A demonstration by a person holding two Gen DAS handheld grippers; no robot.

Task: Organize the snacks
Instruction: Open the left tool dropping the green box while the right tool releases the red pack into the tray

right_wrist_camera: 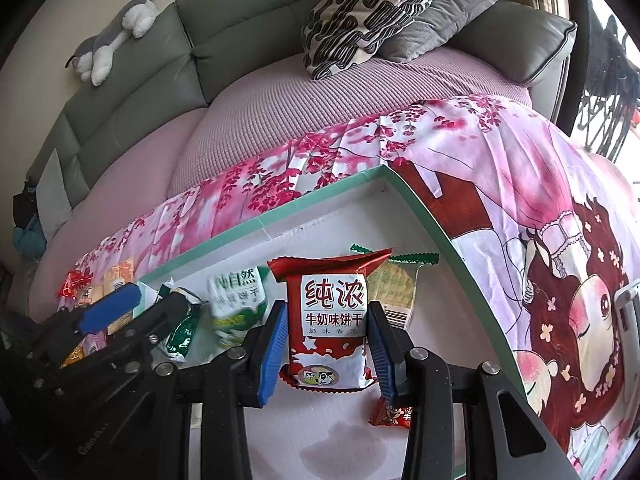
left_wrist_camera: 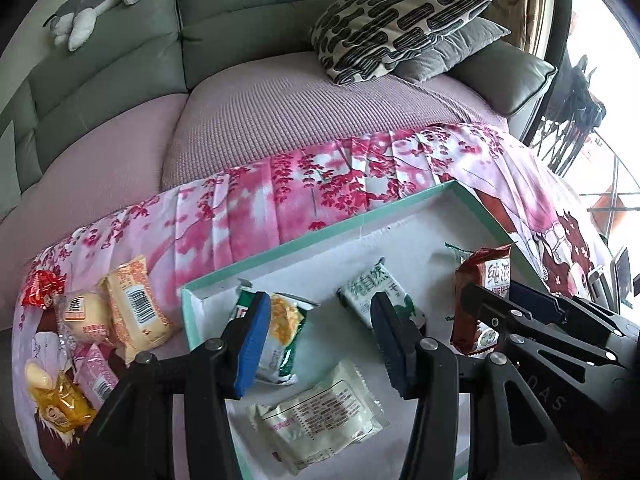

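A shallow teal-rimmed box (left_wrist_camera: 280, 246) with a white floor lies on a pink floral cloth. My right gripper (right_wrist_camera: 329, 350) is shut on a red milk-biscuit packet (right_wrist_camera: 332, 320), held upright over the box; the packet also shows in the left wrist view (left_wrist_camera: 482, 304). My left gripper (left_wrist_camera: 320, 344) is open and empty above the box floor, over a white packet (left_wrist_camera: 320, 412). A green-and-yellow packet (left_wrist_camera: 280, 340) and a green-white packet (left_wrist_camera: 376, 292) lie in the box. Several loose snacks (left_wrist_camera: 120, 312) lie on the cloth left of the box.
A small red packet (right_wrist_camera: 394, 414) and a pale packet (right_wrist_camera: 396, 292) lie in the box near my right gripper. Behind the cloth (left_wrist_camera: 280, 184) is a grey-green sofa with a patterned pillow (left_wrist_camera: 396, 24) and a plush toy (left_wrist_camera: 100, 4). A window is at the right.
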